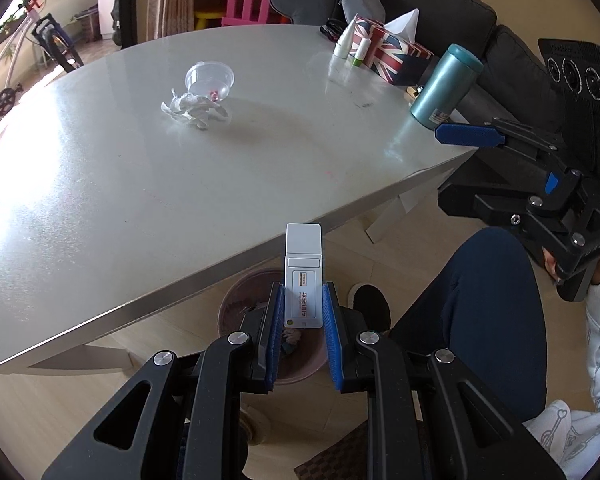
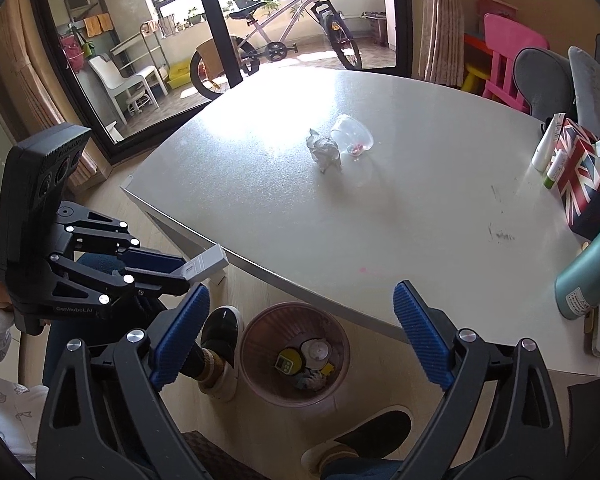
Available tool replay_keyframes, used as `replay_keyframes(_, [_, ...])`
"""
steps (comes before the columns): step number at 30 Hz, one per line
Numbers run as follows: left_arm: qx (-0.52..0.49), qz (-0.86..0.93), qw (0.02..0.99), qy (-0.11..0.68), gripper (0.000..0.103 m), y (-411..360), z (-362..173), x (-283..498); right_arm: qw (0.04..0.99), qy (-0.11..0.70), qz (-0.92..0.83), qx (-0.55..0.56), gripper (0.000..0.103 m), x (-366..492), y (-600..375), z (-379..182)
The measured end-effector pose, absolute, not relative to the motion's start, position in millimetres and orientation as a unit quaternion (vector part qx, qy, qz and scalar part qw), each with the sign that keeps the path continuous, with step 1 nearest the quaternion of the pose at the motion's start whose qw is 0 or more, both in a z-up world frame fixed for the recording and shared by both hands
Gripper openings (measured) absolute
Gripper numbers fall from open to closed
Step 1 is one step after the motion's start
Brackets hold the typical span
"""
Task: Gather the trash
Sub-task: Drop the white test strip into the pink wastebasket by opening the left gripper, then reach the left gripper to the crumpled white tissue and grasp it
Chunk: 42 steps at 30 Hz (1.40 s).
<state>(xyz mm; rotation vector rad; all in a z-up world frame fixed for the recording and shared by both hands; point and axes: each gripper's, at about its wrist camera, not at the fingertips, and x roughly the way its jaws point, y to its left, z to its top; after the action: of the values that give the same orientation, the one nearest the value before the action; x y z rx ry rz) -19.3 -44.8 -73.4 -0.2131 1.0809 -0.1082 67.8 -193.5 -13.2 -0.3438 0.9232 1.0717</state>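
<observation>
My left gripper is shut on a flat white rectangular device with printed text, held upright over the pink trash bin just off the table's near edge. From the right wrist it shows at the left, with the device sticking out. My right gripper stands wide open and empty above the bin, which holds several bits of rubbish. On the grey table a crumpled paper wad lies next to a tipped clear plastic cup.
A teal flask, a Union Jack tissue box and small tubes stand at the table's right side. A person's legs and shoes flank the bin. A pink chair, a sofa and a bicycle lie beyond.
</observation>
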Motion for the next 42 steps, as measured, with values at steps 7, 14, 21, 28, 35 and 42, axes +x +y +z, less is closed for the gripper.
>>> replay_keyframes(7, [-0.094,-0.065,0.841,0.529,0.02,-56.8,-86.5,-15.7,0.754,0.419,0.483,-0.148,0.092,70.7,-201.9,-8.1])
replay_keyframes(14, [-0.098,-0.071,0.857,0.5,0.094,-56.7,-79.7,-14.2,0.759,0.422,0.476,-0.141,0.092,77.5,-207.4,-7.2])
replay_keyframes(21, [-0.106,-0.046,0.855,0.505,0.095,-47.1,-80.3,-11.7,0.761,0.423,0.472,-0.14,0.095,78.3,-208.5,-8.9])
replay_keyframes(28, [-0.114,-0.03,0.857,0.502,0.095,-37.3,-76.7,-12.3,0.759,0.427,0.471,-0.143,0.098,79.3,-203.4,-12.3])
replay_keyframes(35, [-0.113,-0.002,0.861,0.495,0.095,-21.1,-70.6,-6.4,0.757,0.431,0.47,-0.144,0.099,86.1,-194.6,-16.5])
replay_keyframes(42, [-0.107,0.027,0.873,0.476,0.095,5.6,-56.1,18.2,0.753,0.432,0.473,-0.147,0.099,98.2,-179.5,-16.5])
